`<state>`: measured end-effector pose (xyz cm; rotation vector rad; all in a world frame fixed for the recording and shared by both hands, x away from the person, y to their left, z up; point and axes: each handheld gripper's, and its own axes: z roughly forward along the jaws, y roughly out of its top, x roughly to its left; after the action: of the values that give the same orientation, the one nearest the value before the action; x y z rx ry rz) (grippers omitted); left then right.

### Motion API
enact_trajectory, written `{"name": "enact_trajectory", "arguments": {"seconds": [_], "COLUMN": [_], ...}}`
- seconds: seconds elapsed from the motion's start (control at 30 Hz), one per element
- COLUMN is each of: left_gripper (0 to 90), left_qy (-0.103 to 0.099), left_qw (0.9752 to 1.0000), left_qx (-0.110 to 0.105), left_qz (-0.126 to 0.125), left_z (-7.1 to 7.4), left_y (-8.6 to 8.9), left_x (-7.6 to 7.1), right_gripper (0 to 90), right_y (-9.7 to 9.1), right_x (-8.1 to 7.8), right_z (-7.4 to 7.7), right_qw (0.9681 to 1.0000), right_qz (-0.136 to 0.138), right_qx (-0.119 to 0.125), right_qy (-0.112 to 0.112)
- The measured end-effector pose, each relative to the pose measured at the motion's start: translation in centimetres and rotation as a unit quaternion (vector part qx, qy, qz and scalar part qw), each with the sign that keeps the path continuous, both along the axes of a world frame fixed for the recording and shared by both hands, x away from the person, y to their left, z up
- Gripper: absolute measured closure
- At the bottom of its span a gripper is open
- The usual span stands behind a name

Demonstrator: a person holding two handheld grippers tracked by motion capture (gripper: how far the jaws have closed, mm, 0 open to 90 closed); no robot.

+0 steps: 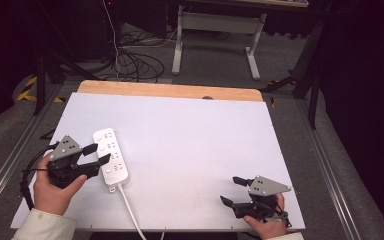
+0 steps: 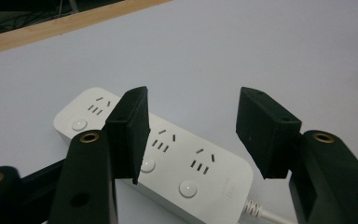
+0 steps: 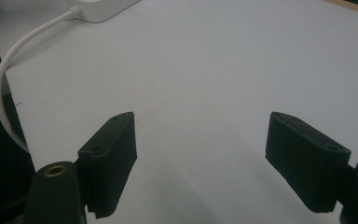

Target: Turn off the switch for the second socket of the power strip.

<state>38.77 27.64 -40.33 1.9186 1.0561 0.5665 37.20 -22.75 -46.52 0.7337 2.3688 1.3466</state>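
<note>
Strip: we see the power strip (image 1: 111, 156) lying flat near the table's (image 1: 195, 150) left edge, about halfway along it, its cord (image 1: 131, 212) trailing off the near edge
Left gripper: our left gripper (image 1: 96, 155) hovers at the strip's left side with its jaws apart and nothing clamped; the strip sits beyond and below the pads, untouched as far as we can tell
Right gripper: our right gripper (image 1: 233, 190) rests near the near right corner, jaws wide, holding nothing, well apart from the strip
Risk, push: we judge that a jaw tip catching the strip's long side would slide or spin it across the smooth sheet instead of gripping it
Risk, grip: closing over the rounded body off-centre could let it squirt out, and a pad may press a switch button
Risk, cord: lifting could drag on the cord hanging over the near edge
Left gripper view: gives us the strip's sockets and round buttons (image 2: 188, 188) between the pads
Right gripper view: gives us the cord's (image 3: 9, 70) curve and the strip's cord end
High view: gives us both hands and the table's edges together
</note>
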Motion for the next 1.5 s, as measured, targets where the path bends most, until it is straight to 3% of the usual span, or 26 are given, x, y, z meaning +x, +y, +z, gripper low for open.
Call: {"name": "enact_trajectory", "arguments": {"seconds": [0.07,0.2,0.27,0.33,0.43,0.57,1.13,1.27,1.33,1.5], "left_gripper": [53.9,82.4,89.8,89.9,90.0,89.9,90.0,90.0,89.9,89.9], "left_qy": [-0.002,-0.005,-0.007,-0.004,-0.008,-0.006,0.033,0.040,0.047,0.060], "left_qw": [1.0000,0.9998,0.9999,0.9999,0.9996,0.9993,0.9976,0.9963,0.9945,0.9927], "left_qx": [0.005,0.000,0.007,0.006,0.027,0.036,0.058,0.075,0.093,0.104], "left_qz": [-0.001,-0.017,-0.013,-0.009,0.001,0.007,0.018,0.013,0.014,0.013], "left_z": [0.0,-0.5,-0.6,-0.7,-0.9,-1.4,-3.6,-4.0,-4.3,-4.7], "left_y": [0.1,0.3,0.6,0.6,0.6,0.4,0.8,0.6,0.4,0.1], "left_x": [0.1,0.1,0.3,0.4,0.9,1.5,3.6,3.8,4.0,4.3], "right_gripper": [24.8,25.1,25.2,25.2,25.2,25.1,25.2,25.2,25.2,25.2], "right_y": [0.0,0.0,0.0,0.0,0.0,0.0,0.0,0.0,0.0,0.0], "right_x": [0.0,0.0,0.0,0.0,0.0,0.1,0.0,0.0,0.0,0.0], "right_z": [0.0,0.0,0.0,0.0,0.0,-0.1,-0.1,-0.1,-0.1,-0.1], "right_qw": [1.0000,1.0000,1.0000,1.0000,1.0000,1.0000,1.0000,1.0000,1.0000,1.0000], "right_qz": [0.000,0.001,0.002,0.002,0.002,0.002,0.003,0.003,0.003,0.003], "right_qx": [0.000,-0.001,0.001,0.001,0.001,0.000,-0.002,-0.005,-0.005,-0.005], "right_qy": [0.000,0.001,0.001,0.001,0.002,0.002,0.002,0.000,0.000,0.000]}}
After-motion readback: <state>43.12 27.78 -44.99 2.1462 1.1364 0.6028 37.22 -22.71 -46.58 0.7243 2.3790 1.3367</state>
